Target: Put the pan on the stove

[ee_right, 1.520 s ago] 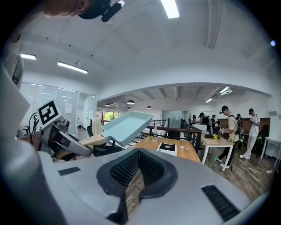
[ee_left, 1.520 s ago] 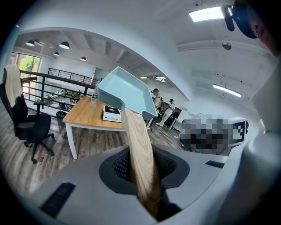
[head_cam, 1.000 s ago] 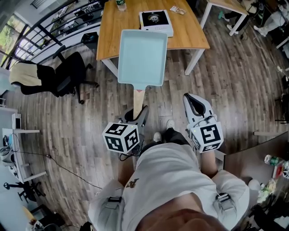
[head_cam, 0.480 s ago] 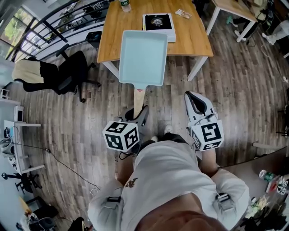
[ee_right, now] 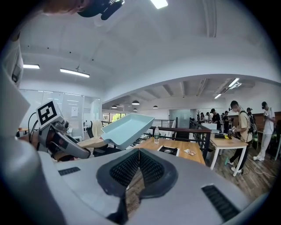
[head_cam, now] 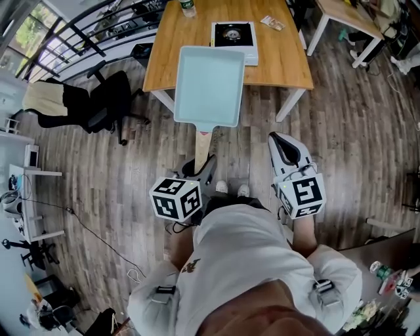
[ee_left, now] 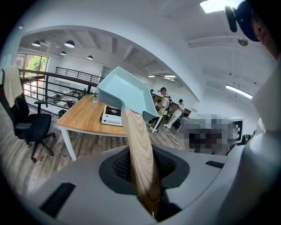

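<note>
A light blue rectangular pan (head_cam: 209,85) with a wooden handle (head_cam: 202,141) is held up in the air, over the near edge of the wooden table (head_cam: 289,62). My left gripper (head_cam: 205,163) is shut on the end of that handle (ee_left: 139,158). A white single-burner stove (head_cam: 234,36) sits on the table past the pan, also seen as the stove (ee_left: 112,116) under the pan (ee_left: 125,93). My right gripper (head_cam: 282,144) hangs to the right, shut with nothing in it (ee_right: 138,165); its view shows the pan (ee_right: 127,128) at the left.
A bottle (head_cam: 188,8) and a small packet (head_cam: 271,23) lie at the table's far side. A black office chair (head_cam: 98,105) stands to the left, another table (head_cam: 344,16) to the right. People (ee_right: 239,127) stand by a table at the right.
The table and stove have slid down the head view, nearer to me. The pan stays held the same way in the left gripper, and the right gripper keeps its place.
</note>
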Demonstrator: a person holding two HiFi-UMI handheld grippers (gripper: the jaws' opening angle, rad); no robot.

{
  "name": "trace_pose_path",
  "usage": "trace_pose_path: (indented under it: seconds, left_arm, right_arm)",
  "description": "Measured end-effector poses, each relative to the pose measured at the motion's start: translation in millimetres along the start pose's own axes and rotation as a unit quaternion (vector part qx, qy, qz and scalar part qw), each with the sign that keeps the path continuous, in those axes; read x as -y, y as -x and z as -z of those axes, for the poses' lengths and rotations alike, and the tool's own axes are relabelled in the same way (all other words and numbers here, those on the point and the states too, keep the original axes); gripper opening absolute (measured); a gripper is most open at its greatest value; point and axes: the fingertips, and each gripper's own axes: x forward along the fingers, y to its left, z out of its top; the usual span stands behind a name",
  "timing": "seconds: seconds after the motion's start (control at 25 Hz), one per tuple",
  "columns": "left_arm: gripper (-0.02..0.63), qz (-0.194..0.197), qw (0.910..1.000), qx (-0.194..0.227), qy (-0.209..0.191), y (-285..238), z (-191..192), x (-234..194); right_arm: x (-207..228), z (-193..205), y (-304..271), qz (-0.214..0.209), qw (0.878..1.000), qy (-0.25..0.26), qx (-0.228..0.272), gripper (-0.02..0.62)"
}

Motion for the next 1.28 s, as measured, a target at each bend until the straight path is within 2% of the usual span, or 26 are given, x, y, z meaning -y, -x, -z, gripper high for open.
trace_pose_path:
  seconds: [0.28, 1.28]
  left_arm:
    - [0.091, -0.006, 1.0000, 0.000, 0.003, -12, -11, -16]
    - [0.091, 0.018, 0.9997, -0.008, -0.012, -59, -95, -127]
  right_arm:
    - [4, -2, -29, -0.012, 1.000, 0.003, -0.002, 0.021]
    - [8, -39, -167, 0.015, 0.999, 0.025, -0.017, 0.021]
